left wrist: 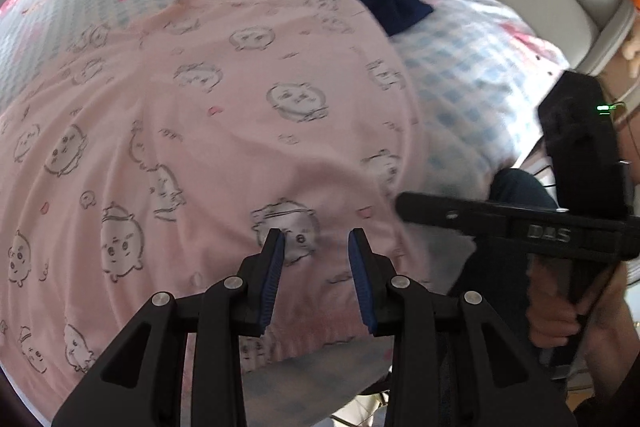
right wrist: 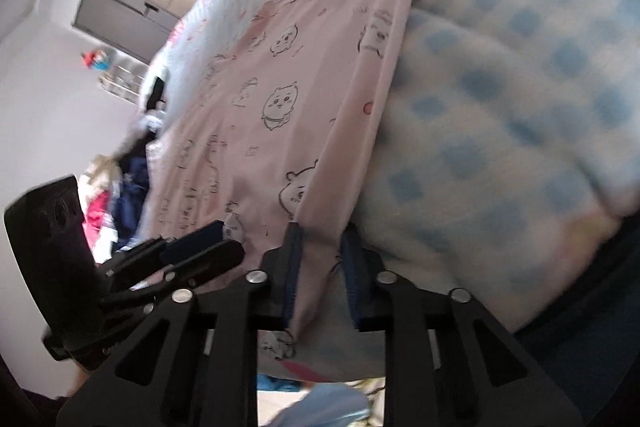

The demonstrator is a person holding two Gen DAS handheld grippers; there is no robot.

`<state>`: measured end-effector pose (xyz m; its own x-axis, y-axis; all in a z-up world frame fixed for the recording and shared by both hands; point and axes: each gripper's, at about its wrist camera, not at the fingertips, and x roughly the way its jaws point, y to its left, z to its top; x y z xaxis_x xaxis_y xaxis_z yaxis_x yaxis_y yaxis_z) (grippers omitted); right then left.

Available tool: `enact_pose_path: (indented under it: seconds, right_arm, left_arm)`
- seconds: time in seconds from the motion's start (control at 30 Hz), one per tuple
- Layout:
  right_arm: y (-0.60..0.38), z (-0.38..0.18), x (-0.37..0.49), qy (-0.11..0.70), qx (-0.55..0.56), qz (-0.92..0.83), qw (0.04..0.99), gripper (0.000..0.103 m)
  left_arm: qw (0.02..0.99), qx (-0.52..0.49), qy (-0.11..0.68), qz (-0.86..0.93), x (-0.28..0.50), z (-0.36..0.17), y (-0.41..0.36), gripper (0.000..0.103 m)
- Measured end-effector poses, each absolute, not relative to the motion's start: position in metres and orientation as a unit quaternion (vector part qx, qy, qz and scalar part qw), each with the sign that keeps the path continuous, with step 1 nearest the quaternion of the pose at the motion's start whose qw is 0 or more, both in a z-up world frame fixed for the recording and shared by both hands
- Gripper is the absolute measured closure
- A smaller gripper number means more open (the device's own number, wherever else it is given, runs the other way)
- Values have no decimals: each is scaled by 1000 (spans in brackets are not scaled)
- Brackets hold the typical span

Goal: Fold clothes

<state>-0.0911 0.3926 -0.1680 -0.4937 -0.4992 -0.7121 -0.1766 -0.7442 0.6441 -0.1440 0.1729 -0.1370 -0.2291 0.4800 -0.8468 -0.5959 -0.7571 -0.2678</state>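
Right wrist view: the right gripper is pinched on the folded side edge of the pink cartoon-print garment, which lies spread on the blue-checked bedspread. Over its near hem, the left gripper hovers partly open, holding nothing.

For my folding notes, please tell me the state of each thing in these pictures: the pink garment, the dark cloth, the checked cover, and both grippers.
Pink garment: spread flat on the bed, near corner lifted.
Dark cloth: crumpled, beyond the garment.
Checked bed cover: lying under the clothes.
Left gripper: open, holding nothing.
Right gripper: shut on the garment's corner.
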Motion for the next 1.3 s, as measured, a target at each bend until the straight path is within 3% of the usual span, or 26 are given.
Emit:
enact_pose_path:
  seconds: [0.03,0.13,0.37,0.7,0.8,0.87,0.93,1.13,1.3]
  right_arm:
    - [387,-170,-94,-346,491,-793,101,95]
    - [374,-164,-95,-319,488,-807,93,99]
    - [369,-151,-83,-228,510,-829,32,101]
    - [387,-153,-63,-190,537,-821,-22,103]
    - [399,-146,-60,-258,502,-825,17,101]
    - [399,-140,-65,-269,485,-832,28,93]
    - [395,-138,-75,-272,478,-835,34,77]
    - [371,-156,-96,-147,558,-816,-29,76]
    - [367,-123,-87,-142,526,-837,-47,70]
  left_arm:
    - [348,-515,55,781,-143,-136,176,68]
    - [358,-515,61,776,-142,-138,188,68]
    - [357,-530,81,765,-138,-156,200,66]
    - [362,-542,53,756,-141,-166,188,65]
    - [380,-527,8,760,-139,-156,177,65]
    - [385,-516,-12,765,-137,-148,170,65]
    - [374,-512,-6,773,-136,-144,165,65]
    - [311,-548,-36,776,-136,-148,91,65]
    - [206,-518,-118,822,-124,-128,-28,65]
